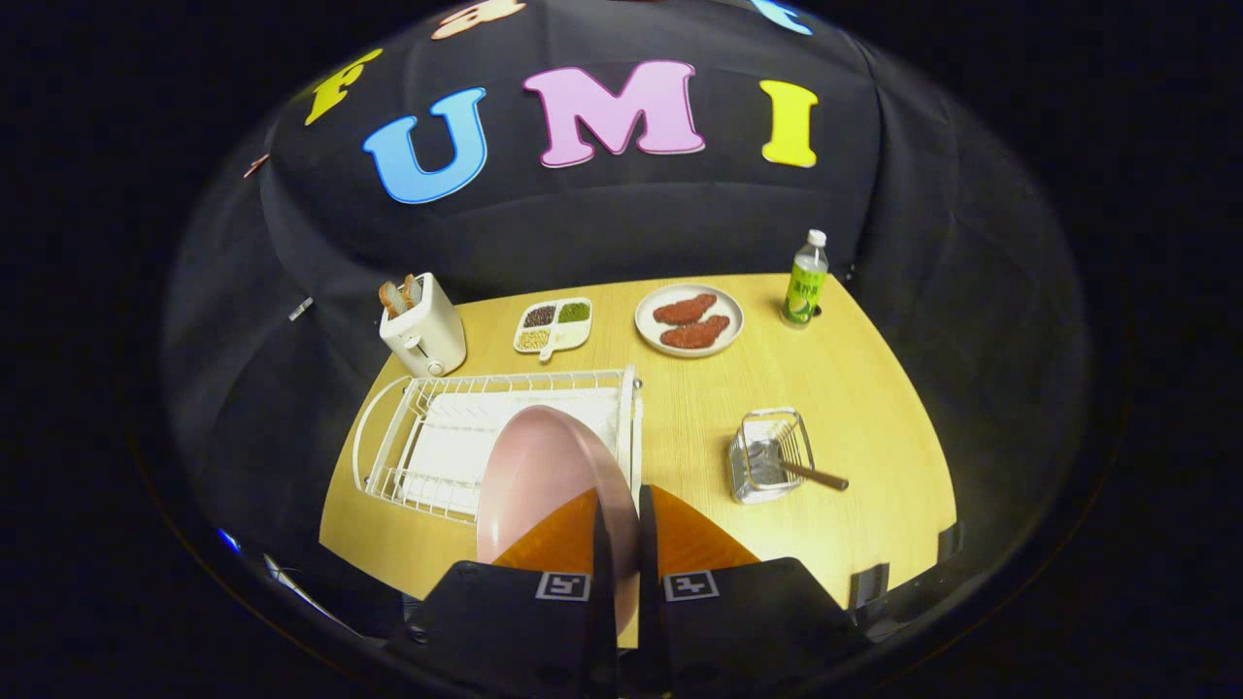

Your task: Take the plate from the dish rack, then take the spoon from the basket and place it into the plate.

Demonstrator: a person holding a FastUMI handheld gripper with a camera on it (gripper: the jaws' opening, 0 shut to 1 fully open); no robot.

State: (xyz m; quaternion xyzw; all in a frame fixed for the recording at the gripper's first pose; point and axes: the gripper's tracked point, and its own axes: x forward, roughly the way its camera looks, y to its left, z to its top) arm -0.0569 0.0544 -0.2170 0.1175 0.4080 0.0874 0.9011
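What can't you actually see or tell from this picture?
- Spoon: its bowl is hidden inside the basket; the handle sticks out.
- Plate, pinched by the hand-held gripper: its lower edge is hidden behind the fingers.
- Dish rack: the near right part is hidden by the plate.
- Bottle: label too small to read.

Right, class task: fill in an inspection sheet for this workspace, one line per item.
Surface: wooden table, in a black-cloth booth.
Job's things: pink plate held on edge above the white dish rack; spoon lying in the wire basket, handle sticking out.
Clutter: toaster with bread, divided dish of beans, plate of meat, green bottle.
Grippers: gripper shut on pink plate.
Cables: nothing seen.
Surroundings: black cloth wall.
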